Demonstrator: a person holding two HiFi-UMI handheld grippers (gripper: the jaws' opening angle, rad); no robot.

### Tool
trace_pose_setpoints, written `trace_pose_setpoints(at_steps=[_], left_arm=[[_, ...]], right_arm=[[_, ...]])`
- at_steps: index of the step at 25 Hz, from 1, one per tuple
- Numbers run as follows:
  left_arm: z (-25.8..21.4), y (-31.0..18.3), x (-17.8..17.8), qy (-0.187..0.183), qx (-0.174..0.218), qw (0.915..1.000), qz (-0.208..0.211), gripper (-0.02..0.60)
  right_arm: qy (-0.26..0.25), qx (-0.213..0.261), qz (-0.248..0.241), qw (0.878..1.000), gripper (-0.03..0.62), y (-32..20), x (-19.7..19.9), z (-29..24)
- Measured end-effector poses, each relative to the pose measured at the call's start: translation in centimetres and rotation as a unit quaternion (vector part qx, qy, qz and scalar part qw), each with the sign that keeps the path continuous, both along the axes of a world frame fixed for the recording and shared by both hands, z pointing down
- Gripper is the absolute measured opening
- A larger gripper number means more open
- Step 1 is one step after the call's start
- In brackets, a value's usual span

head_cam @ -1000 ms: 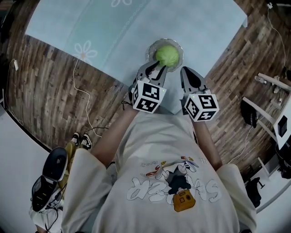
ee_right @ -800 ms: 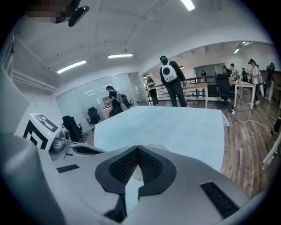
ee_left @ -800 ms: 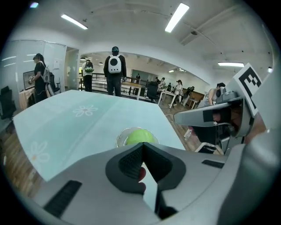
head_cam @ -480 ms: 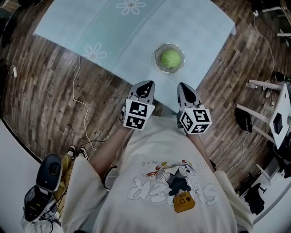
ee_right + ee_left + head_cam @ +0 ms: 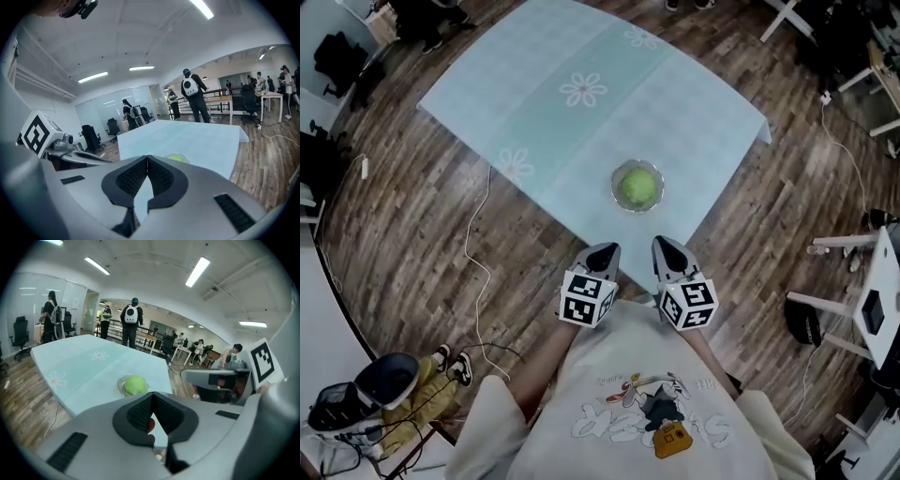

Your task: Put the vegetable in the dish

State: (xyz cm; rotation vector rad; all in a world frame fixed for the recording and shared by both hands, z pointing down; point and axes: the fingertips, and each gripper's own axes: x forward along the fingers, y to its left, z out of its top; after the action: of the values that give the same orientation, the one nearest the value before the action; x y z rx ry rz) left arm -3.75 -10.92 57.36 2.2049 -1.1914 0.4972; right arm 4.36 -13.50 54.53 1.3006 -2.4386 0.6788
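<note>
Two hand-held grippers are clear of the work. The left gripper (image 5: 601, 250) and the right gripper (image 5: 666, 245) both have their jaws fully closed with nothing between the pads. They sit just off the tabletop corner nearest the person. The round green vegetable (image 5: 638, 187) lies inside the clear glass dish (image 5: 618, 177), which stands on the pale blue, daisy-printed tabletop (image 5: 572, 122) a short way in from that corner.

Residual risk is low. The dish is close to the near corner, so a knock from either gripper or a tug on the cloth could shift it. The vegetable (round, and probably free to roll) could then leave the shallow dish.

One second earlier, the left gripper was at the dish rim beside the vegetable. Both grippers have since drawn back toward the person.
</note>
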Motion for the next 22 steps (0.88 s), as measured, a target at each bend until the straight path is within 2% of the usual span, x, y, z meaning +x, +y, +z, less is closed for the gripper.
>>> trace_pose_setpoints(at_steps=[4,6,12,16,20,22], left_arm=[[-2.2,1.7,3.3,-0.009,0.025,0.9996,-0.002,0.006],[-2.8,2.6,5.4,-0.002,0.031,0.9995,-0.004,0.006],[-3.2,7.0,11.3,0.036,0.008,0.9981,-0.049,0.006],[-2.7,10.1,12.4,-0.019,0.032,0.9978,-0.055,0.006],[-1.3,13.8,15.8,-0.026,0.036,0.9983,-0.037,0.006],[-1.3,14.2,16.7,-0.044,0.055,0.9973,-0.021,0.006]], right_arm=[[-0.012,0.004,-0.004,1.0,0.023,2.3,3.1,-0.6],[-0.02,0.011,-0.003,1.0,0.023,3.0,4.9,-1.0],[-0.037,-0.002,-0.053,0.998,0.023,7.0,10.3,-0.2],[-0.042,-0.004,-0.084,0.996,0.023,10.6,11.7,0.2],[-0.054,-0.001,-0.097,0.994,0.023,13.8,12.2,0.1],[-0.052,0.004,-0.105,0.993,0.023,14.2,12.2,0.1]])
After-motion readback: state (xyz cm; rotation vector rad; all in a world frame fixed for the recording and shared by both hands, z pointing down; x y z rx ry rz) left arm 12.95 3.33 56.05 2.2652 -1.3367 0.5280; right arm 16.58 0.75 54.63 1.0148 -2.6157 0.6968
